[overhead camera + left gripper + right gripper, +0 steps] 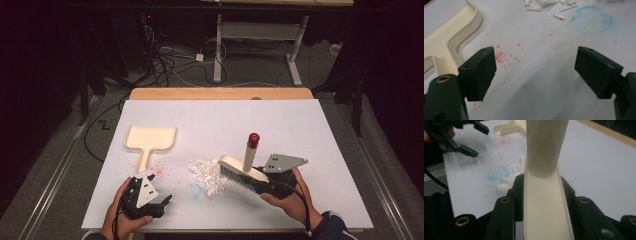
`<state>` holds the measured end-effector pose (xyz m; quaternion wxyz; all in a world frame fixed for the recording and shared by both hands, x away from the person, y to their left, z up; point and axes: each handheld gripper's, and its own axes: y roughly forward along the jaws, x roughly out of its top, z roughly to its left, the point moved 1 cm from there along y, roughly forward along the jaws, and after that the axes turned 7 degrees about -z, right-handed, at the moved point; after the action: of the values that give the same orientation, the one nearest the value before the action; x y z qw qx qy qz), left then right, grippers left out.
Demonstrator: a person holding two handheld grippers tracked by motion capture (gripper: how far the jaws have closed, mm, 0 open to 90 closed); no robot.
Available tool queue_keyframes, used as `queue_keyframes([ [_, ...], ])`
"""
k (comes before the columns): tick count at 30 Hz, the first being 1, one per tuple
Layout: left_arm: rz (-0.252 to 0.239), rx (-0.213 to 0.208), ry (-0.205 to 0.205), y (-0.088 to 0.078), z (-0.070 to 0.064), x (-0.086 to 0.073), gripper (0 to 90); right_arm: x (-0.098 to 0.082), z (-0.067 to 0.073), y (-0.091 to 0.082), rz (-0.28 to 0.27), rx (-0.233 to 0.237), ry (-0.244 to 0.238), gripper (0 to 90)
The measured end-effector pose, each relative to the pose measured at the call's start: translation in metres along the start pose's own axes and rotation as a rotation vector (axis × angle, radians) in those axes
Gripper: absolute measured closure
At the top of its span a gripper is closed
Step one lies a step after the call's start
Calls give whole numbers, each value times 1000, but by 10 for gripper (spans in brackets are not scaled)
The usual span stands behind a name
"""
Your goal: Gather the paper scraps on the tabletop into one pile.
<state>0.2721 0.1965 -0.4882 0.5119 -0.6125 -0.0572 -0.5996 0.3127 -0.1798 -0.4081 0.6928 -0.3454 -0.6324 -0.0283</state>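
Note:
A cream hand brush (242,170) with dark bristles and a red-capped handle rests its bristles on the white table cover beside a pile of white paper scraps (206,176). My right gripper (265,181) is shut on the brush's back; in the right gripper view the cream brush body (543,202) runs up between the black jaws. A cream dustpan (149,139) lies flat at the left of the cover. My left gripper (161,205) stands open near the front left edge, below the dustpan's handle. In the left gripper view its fingertips (481,72) hold nothing, and the dustpan handle (446,47) lies to their left.
A blue chalk ring (195,190) and red specks (159,171) mark the white cover (310,135). The wooden table edge (220,93) shows at the back. Cables and desk legs (217,50) lie on the floor behind.

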Motion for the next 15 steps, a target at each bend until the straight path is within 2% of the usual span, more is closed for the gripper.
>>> queue_keyframes([
  [4, -23, 28, -7, -2, 4, 1, 170, 4, 7, -1, -40, 64, -29, 677],
  [6, -38, 45, -23, -5, 7, 1, 170, 4, 15, 6, -38, 131, -38, 677],
  [9, -48, 67, -51, -8, 10, 0, 170, 1, 29, 23, -14, 222, -72, 676],
  [12, -64, 78, -72, -10, 13, -1, 170, -3, 39, 45, 7, 291, -111, 677],
  [15, -57, 70, -72, -9, 12, -2, 170, -6, 42, 65, 33, 318, -116, 677],
])
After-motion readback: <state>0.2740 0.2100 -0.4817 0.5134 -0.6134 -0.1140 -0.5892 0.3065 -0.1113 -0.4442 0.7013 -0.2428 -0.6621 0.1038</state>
